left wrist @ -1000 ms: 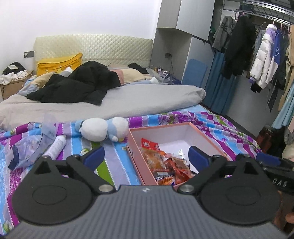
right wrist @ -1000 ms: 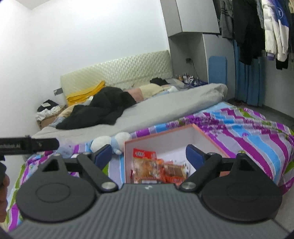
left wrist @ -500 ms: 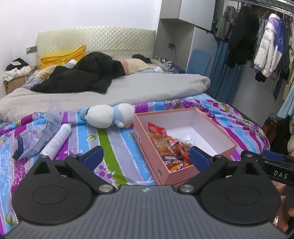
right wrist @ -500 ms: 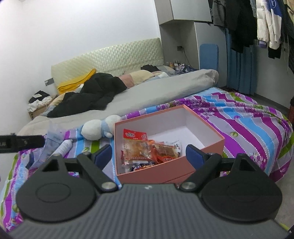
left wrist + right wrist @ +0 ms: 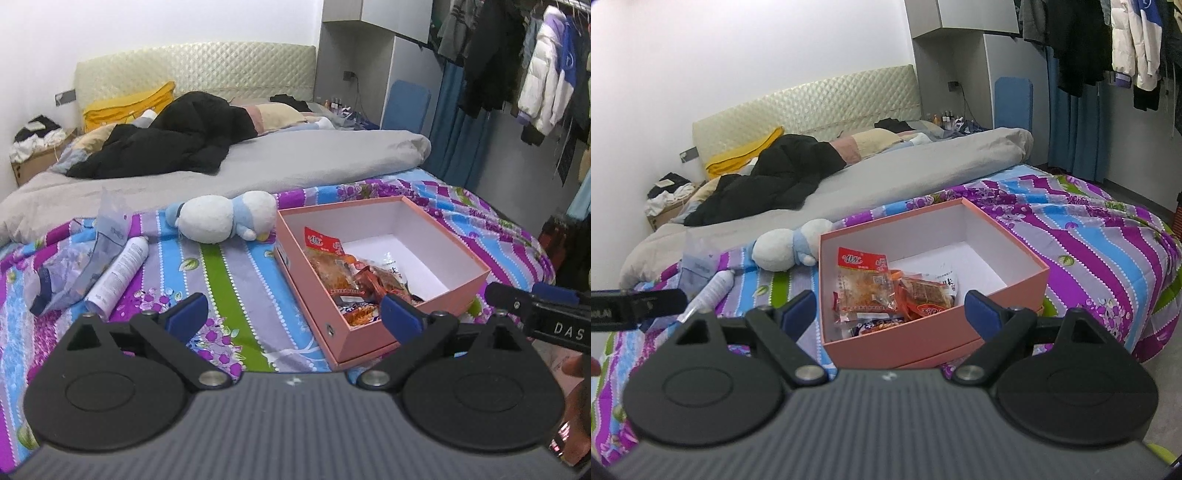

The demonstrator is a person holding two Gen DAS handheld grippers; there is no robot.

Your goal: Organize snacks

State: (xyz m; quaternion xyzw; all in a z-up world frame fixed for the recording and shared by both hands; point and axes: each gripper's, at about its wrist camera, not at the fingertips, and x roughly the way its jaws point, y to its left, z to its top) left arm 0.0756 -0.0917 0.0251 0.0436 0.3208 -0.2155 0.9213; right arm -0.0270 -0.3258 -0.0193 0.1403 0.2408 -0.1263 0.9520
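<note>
Both grippers, left gripper [image 5: 293,314] and right gripper [image 5: 890,308], gape empty above the snack box [image 5: 997,295].

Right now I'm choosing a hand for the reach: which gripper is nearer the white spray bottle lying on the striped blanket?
Left. The left gripper is just right of the white spray bottle; the right gripper faces the pink cardboard box, farther right.

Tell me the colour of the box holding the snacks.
Pink outside, white inside: box; clearest in the right wrist view.

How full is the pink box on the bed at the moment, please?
Partly full. The pink box has no lid on, snack packets are piled at its near end, and the far half shows bare white floor.
</note>
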